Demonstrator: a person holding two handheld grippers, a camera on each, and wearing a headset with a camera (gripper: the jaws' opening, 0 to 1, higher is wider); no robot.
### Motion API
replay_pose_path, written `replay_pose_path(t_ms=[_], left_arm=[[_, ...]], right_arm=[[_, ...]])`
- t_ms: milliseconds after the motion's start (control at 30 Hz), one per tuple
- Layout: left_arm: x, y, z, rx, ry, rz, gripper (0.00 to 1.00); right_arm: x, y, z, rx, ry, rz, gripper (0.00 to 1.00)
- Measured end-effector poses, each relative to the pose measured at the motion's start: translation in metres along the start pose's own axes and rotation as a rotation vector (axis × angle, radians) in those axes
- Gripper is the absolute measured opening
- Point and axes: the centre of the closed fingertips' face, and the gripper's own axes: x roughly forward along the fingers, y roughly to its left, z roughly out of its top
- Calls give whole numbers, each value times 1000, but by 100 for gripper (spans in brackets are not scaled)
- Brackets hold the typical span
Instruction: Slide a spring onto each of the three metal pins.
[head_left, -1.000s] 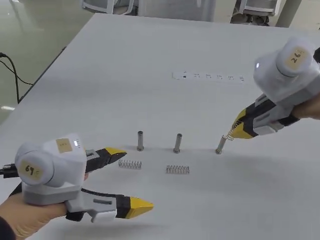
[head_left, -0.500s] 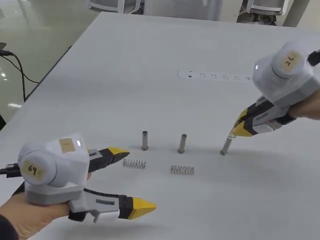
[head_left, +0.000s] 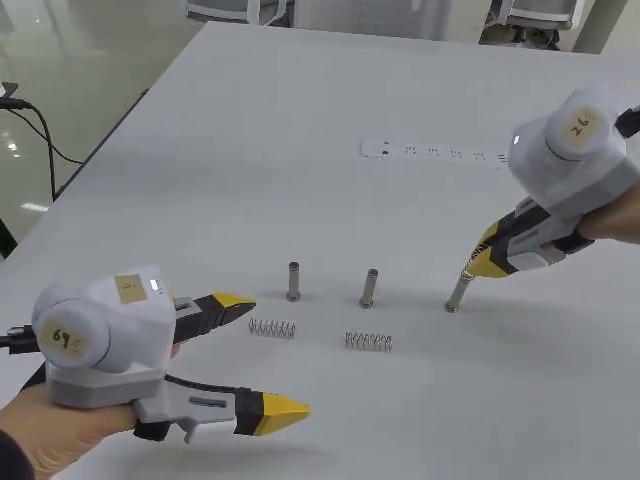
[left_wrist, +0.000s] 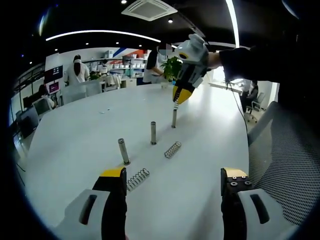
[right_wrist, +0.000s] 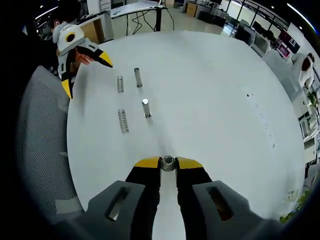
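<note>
Metal spring (left_wrist: 175, 106) (on the rightmost pin (head_left: 456, 295)) sits pinched in the right gripper (right_wrist: 168, 163).

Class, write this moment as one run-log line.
right gripper: shut on spring atop right pin | left gripper: open, holding nothing | left pin, middle pin: bare | loose springs: lying on table

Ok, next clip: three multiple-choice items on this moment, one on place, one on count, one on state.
1. The right gripper is at: A the far-right pin; B the middle pin; C the power strip.
2. How many springs lie loose on the table? A one; B two; C three.
3. The jaws of the left gripper are: A shut on a spring; B shut on a pin; C open.
1 A: its jaws pinch a spring at that pin's top. 2 B: two lie before the other pins. 3 C: a wide gap between them.
</note>
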Motion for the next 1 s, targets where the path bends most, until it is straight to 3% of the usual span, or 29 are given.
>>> replay_pose_path(t_ms=[533,1000], left_arm=[[-4,5,-1,-7,2,19,75],[-5,7,-1,-8,4,24,75]], right_arm=[[14,-1,-4,17,16,25,13],[39,11,-18,38,61,59,13]])
